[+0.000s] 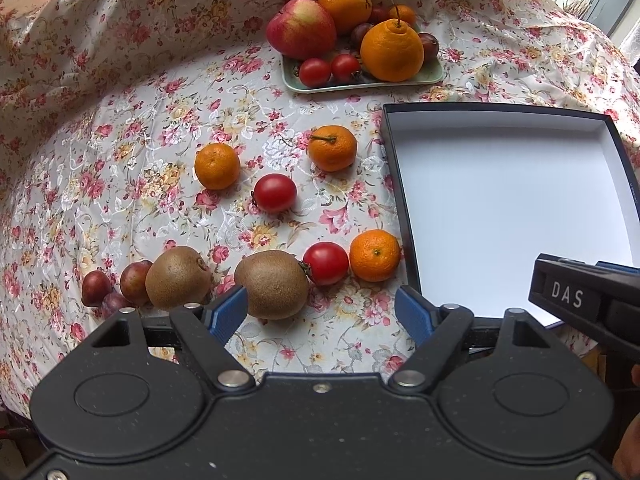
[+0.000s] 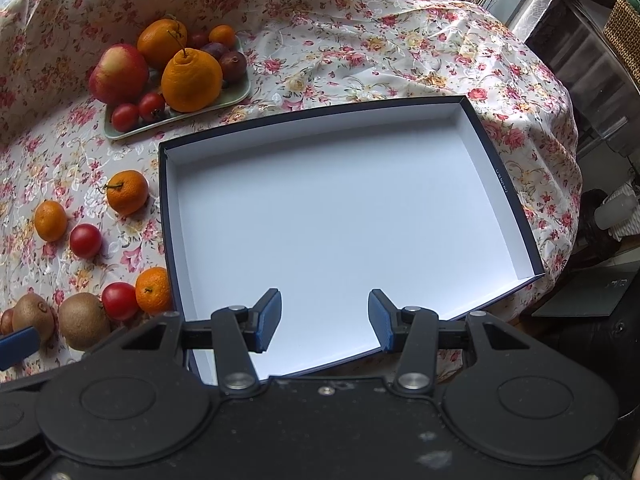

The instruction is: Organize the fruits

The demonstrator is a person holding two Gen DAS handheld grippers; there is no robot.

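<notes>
On flowered cloth [image 1: 120, 128], far left: plums [image 1: 96, 288] bunched against a kiwi [image 1: 178, 278]. Next, second kiwi [image 1: 276, 284], just ahead of left gripper [image 1: 322, 314], fingers spread wide, nothing held, likely lined up for a first pick. Then tomato [image 1: 326, 263] touching that kiwi, mandarin [image 1: 375, 255] beside the box wall. Behind these, another tomato [image 1: 275, 193] between two more mandarins [image 1: 217, 166]. Farther back, tray [image 1: 432, 74] heaped with apple [image 1: 301, 28], oranges, small tomatoes, probably sorted already or simply the stock. Right of all that, open box [image 2: 520, 236], white inside, bare, apparently the target. Over its near edge, right gripper [image 2: 325, 318], fingers apart, empty, seemingly waiting. Shown only in right wrist view: full box outline, table's right edge, wicker basket [image 2: 624, 36]. Shown only in left wrist view: plums clearly.
</notes>
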